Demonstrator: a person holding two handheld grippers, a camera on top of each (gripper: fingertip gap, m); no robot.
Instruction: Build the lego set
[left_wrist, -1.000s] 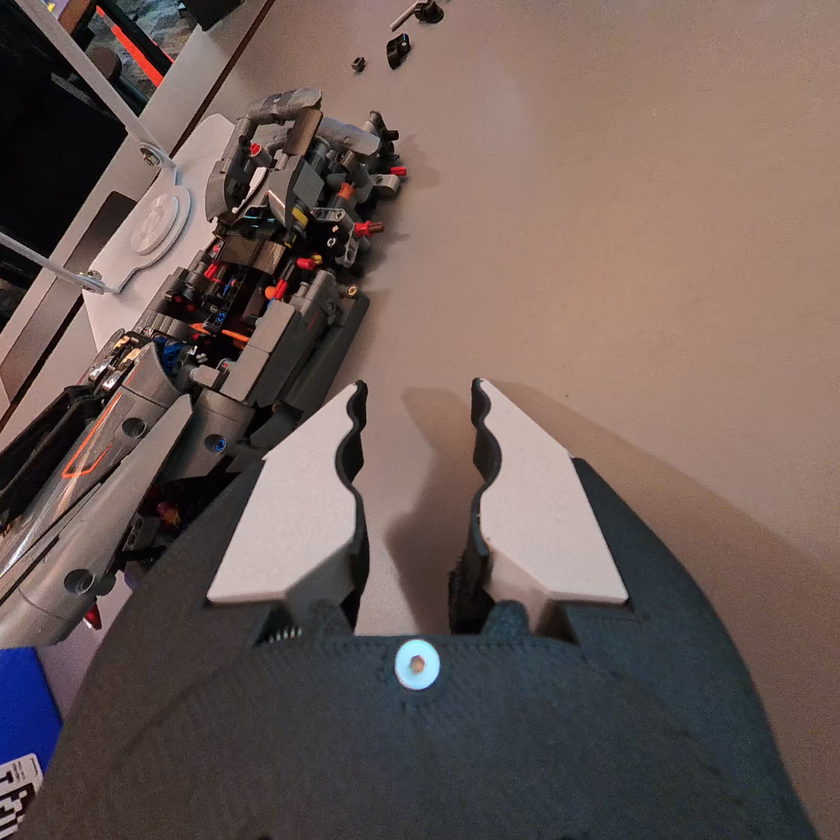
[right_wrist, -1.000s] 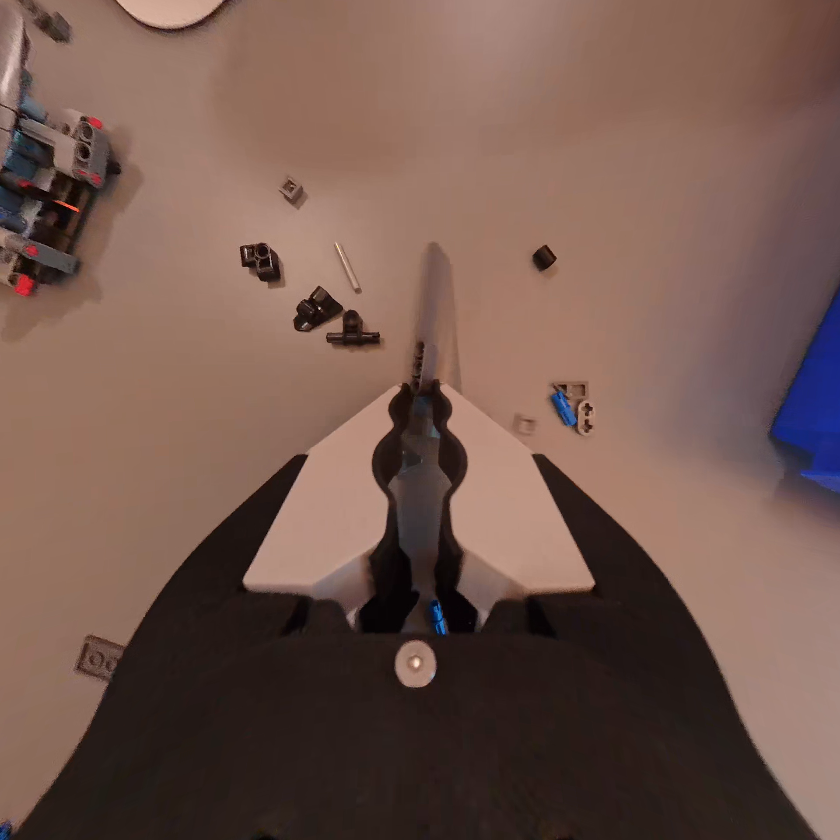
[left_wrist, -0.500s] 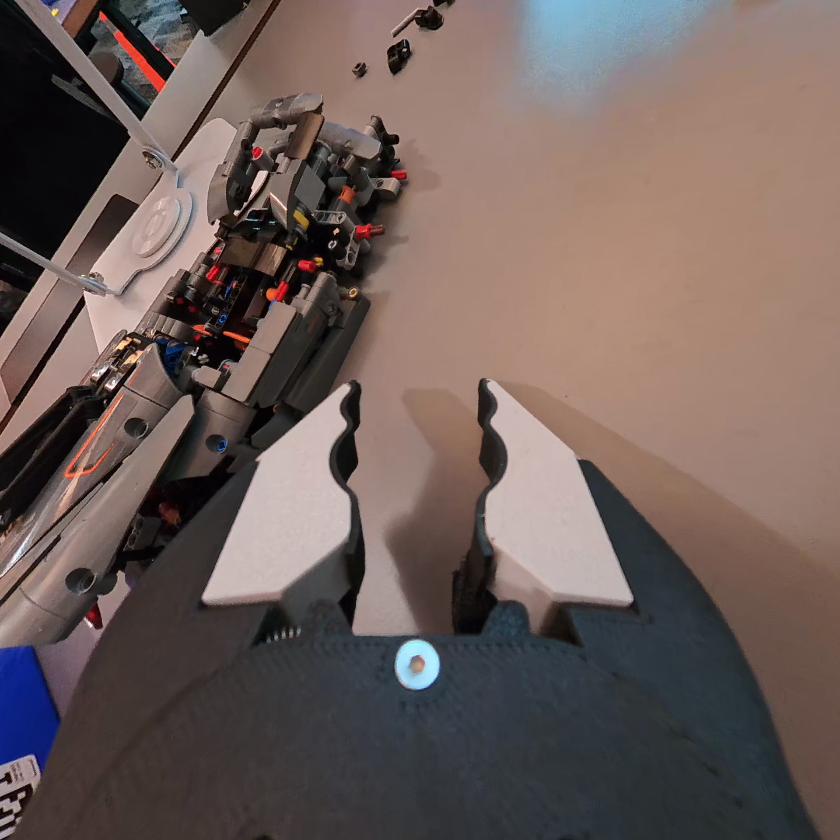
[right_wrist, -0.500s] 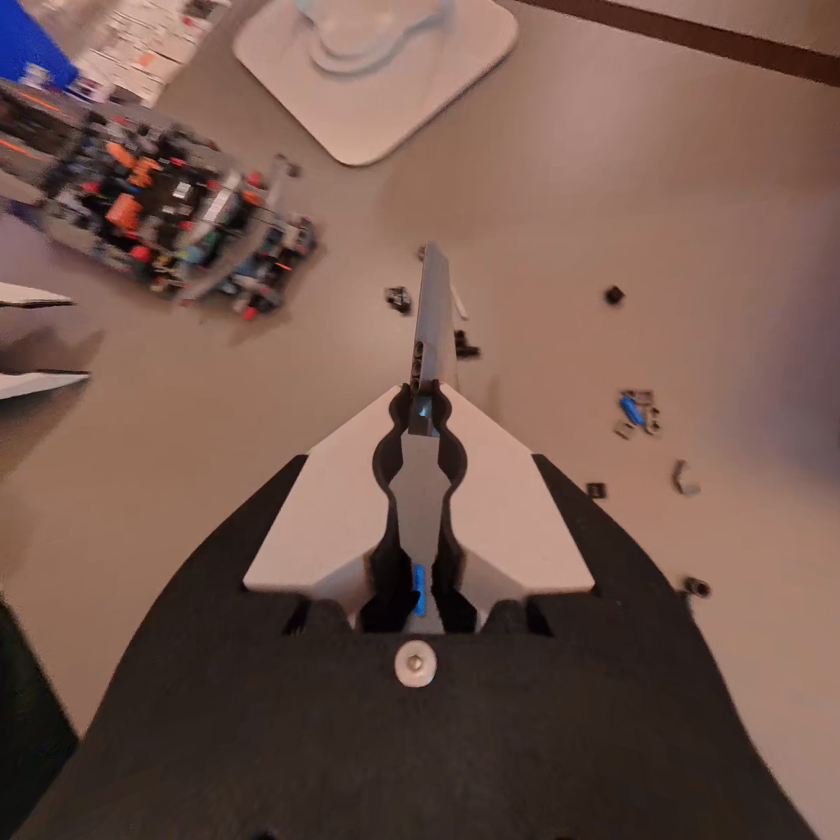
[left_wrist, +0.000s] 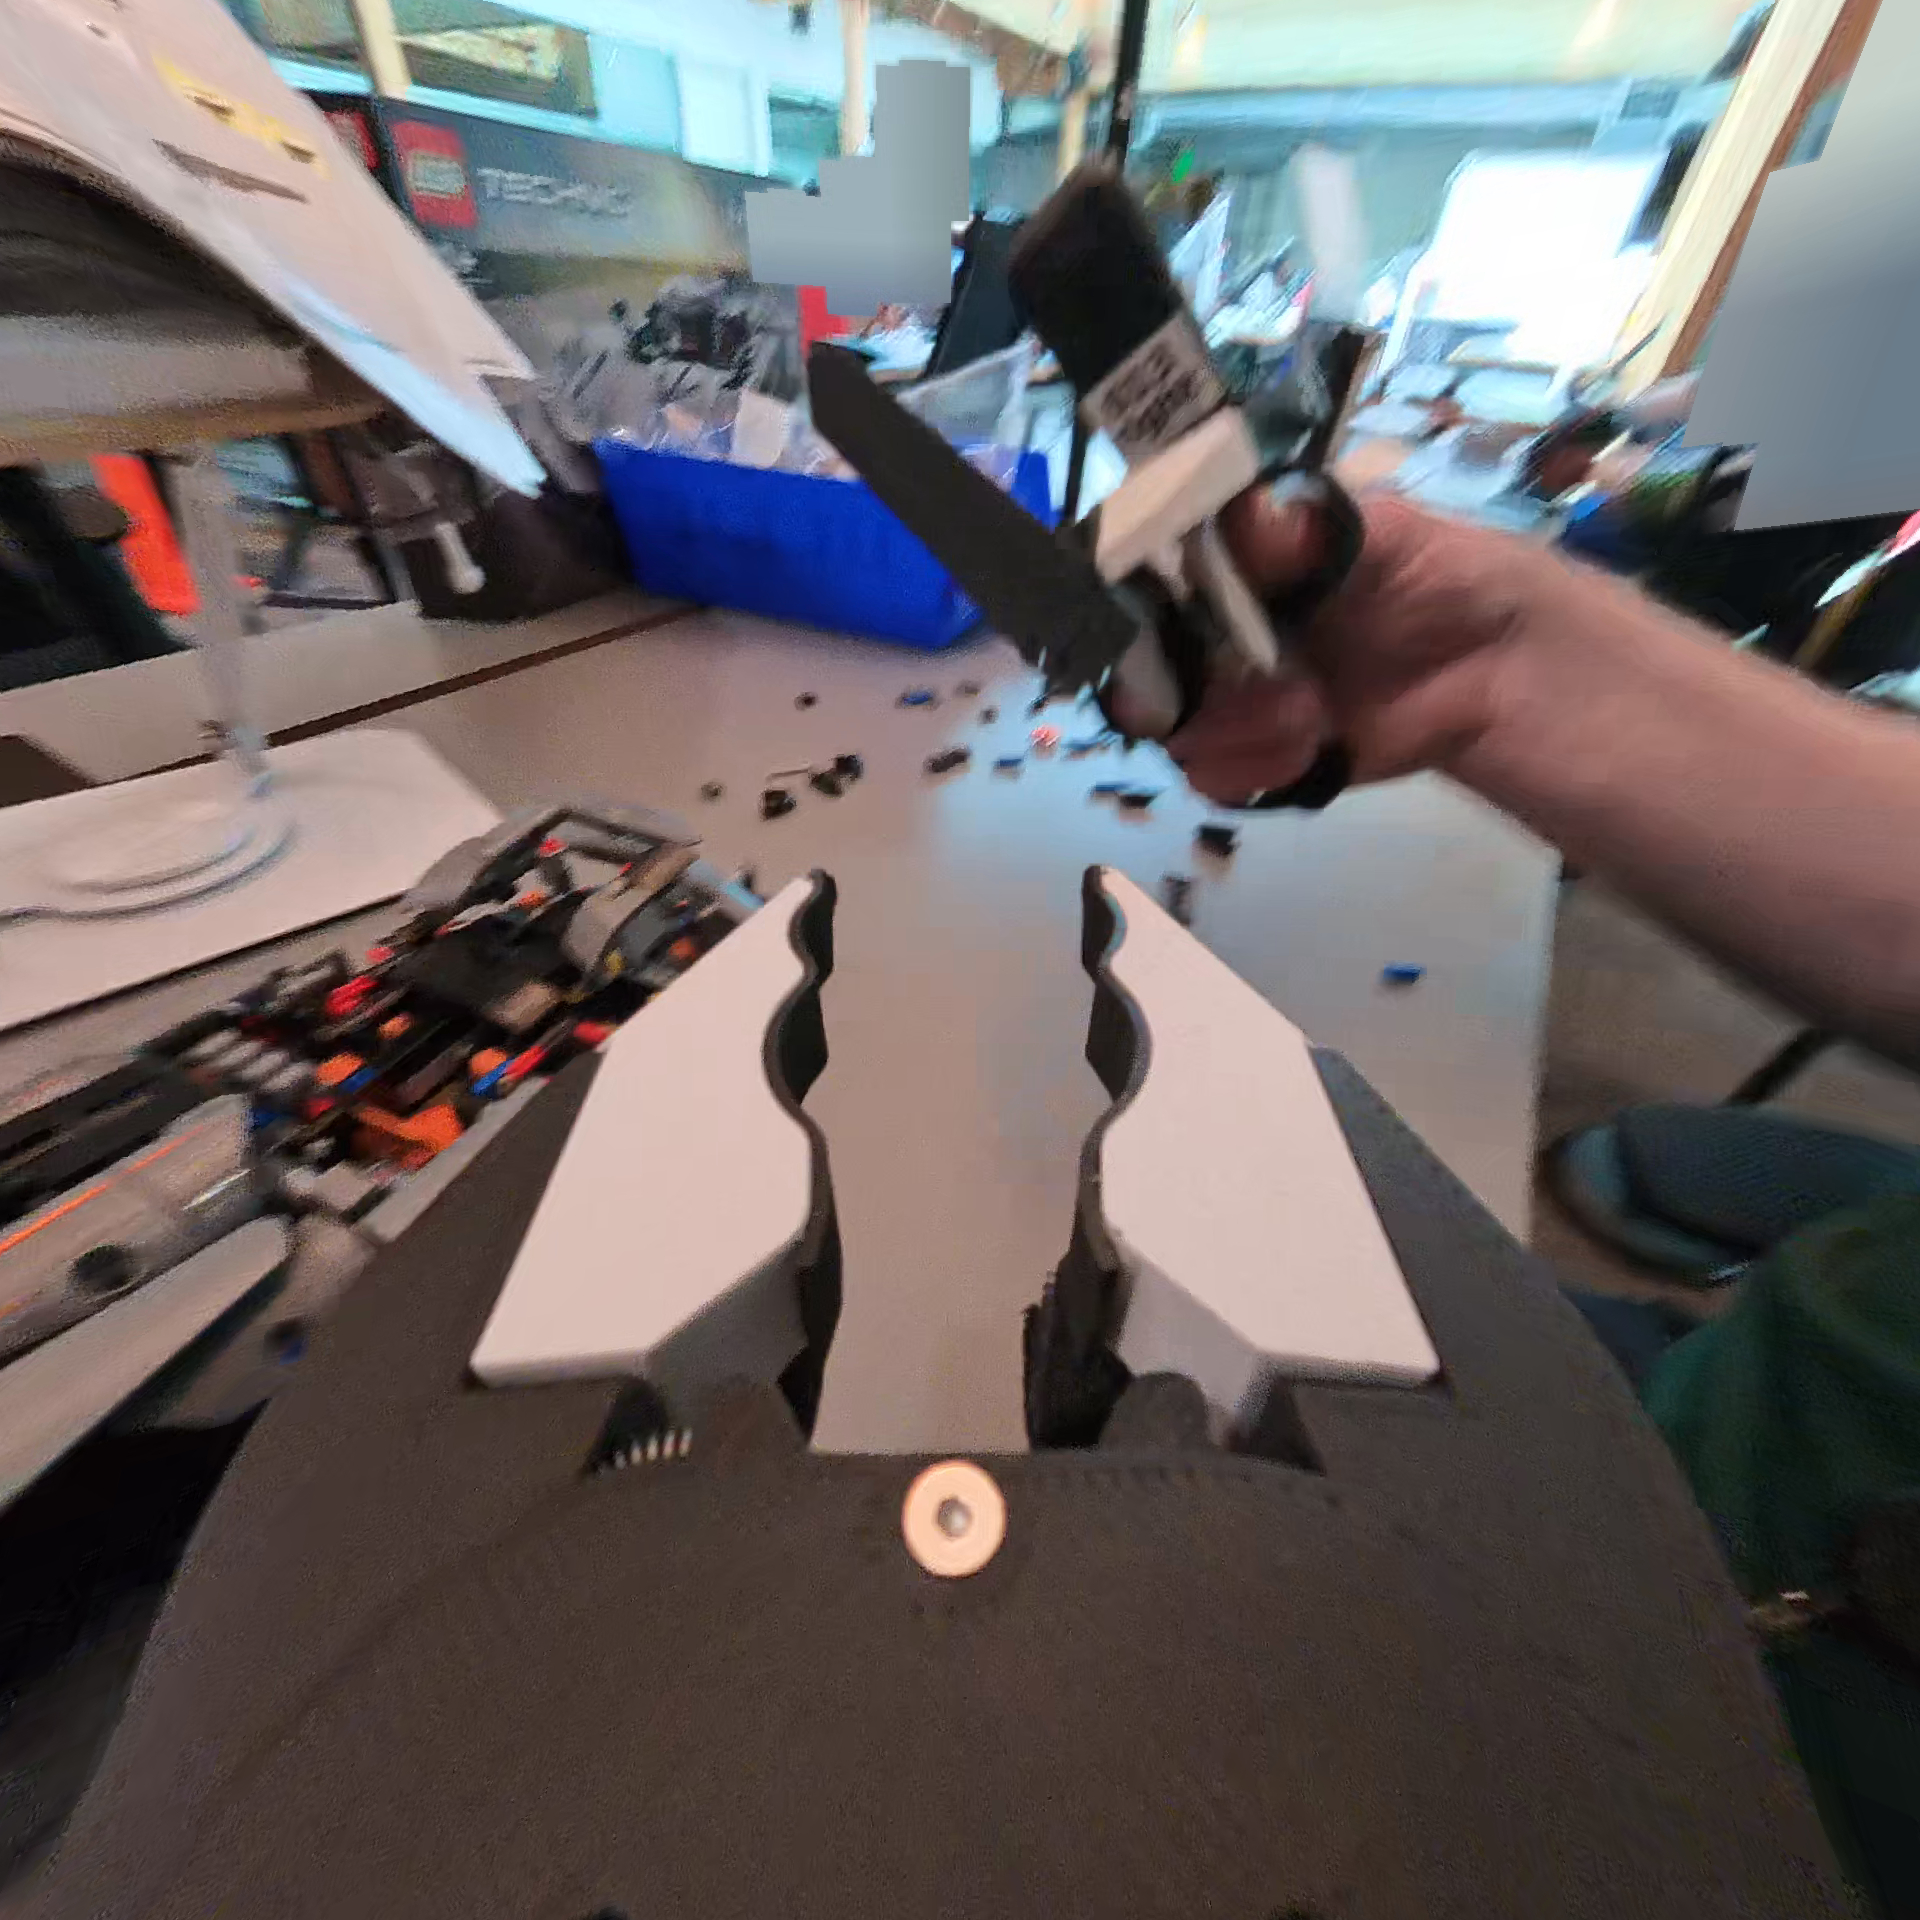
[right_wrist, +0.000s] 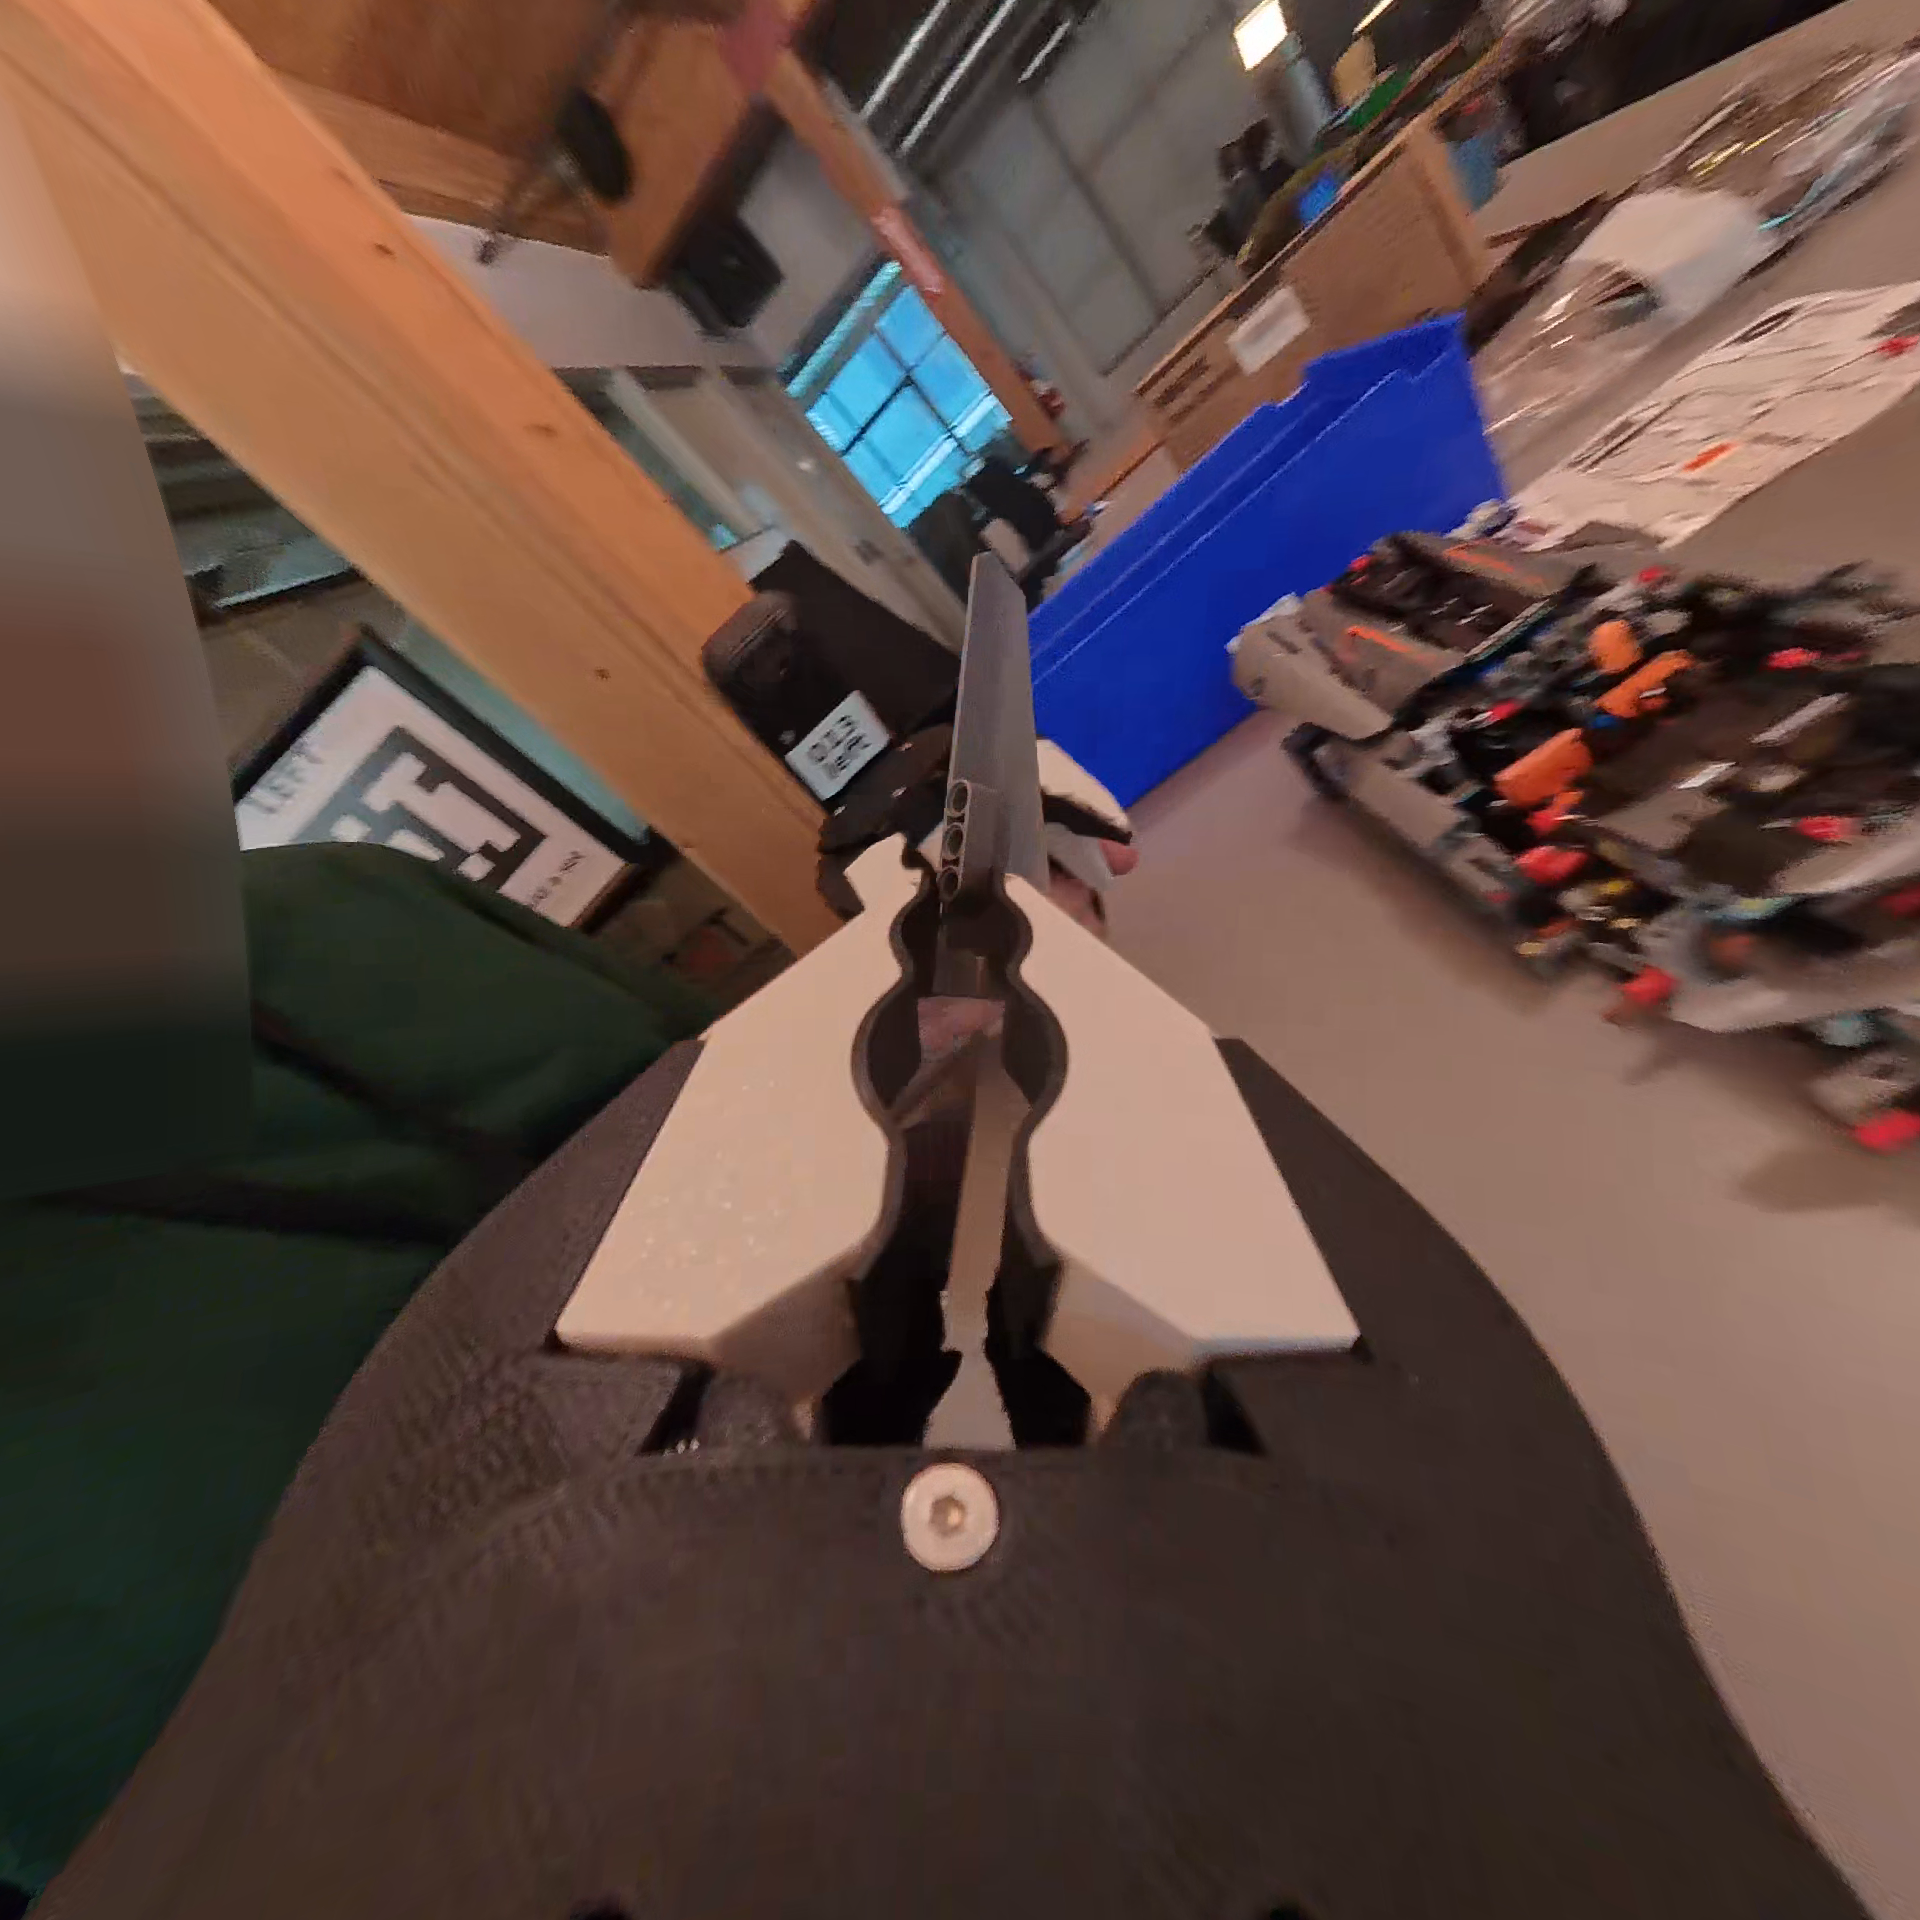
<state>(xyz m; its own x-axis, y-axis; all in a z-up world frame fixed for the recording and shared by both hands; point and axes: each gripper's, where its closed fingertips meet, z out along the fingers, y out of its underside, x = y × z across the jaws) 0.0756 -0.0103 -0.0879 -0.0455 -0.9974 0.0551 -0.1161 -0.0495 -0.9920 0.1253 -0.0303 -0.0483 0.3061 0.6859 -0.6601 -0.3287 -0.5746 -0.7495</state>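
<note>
Our right fingers (right_wrist: 961, 914) clench a long dark grey plastic panel (right_wrist: 992, 727), while our left fingers (left_wrist: 956, 914) hang released above the grey tabletop (left_wrist: 951, 1195).

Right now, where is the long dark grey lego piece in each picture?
Left wrist view: the long dark grey panel is upper middle, held up in the air by the right gripper, slanting up to the left.
Right wrist view: the panel is at the centre, sticking up from the shut fingers.
Shared landmark: the blue bin behind the panel.
</note>
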